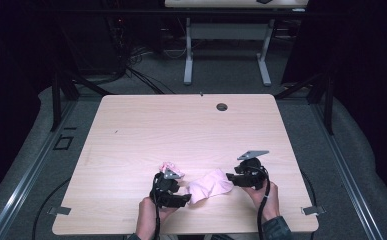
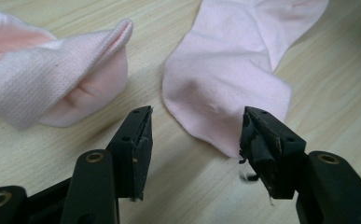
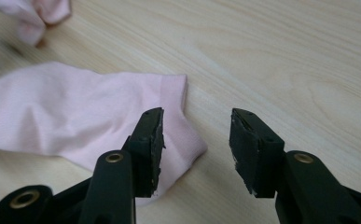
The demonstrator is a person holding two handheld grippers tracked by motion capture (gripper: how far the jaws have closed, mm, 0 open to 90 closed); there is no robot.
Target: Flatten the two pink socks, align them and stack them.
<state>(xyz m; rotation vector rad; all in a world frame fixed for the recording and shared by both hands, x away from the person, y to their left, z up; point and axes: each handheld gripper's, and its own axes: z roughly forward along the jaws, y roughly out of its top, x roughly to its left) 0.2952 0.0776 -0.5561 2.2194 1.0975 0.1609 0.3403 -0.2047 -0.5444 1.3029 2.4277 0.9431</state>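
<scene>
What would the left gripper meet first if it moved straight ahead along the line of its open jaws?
Probably the flat pink sock: its rounded end lies between the left gripper jaws, just ahead. The bunched sock sits off to one side, likely missed.

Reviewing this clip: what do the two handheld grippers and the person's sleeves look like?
Both the left gripper and the right gripper are black, each with a grey three-cornered plate on top and a black cable trailing back. Their jaws carry worn black pads and brass-coloured rivets. A dark sleeve covers the right wrist.
</scene>
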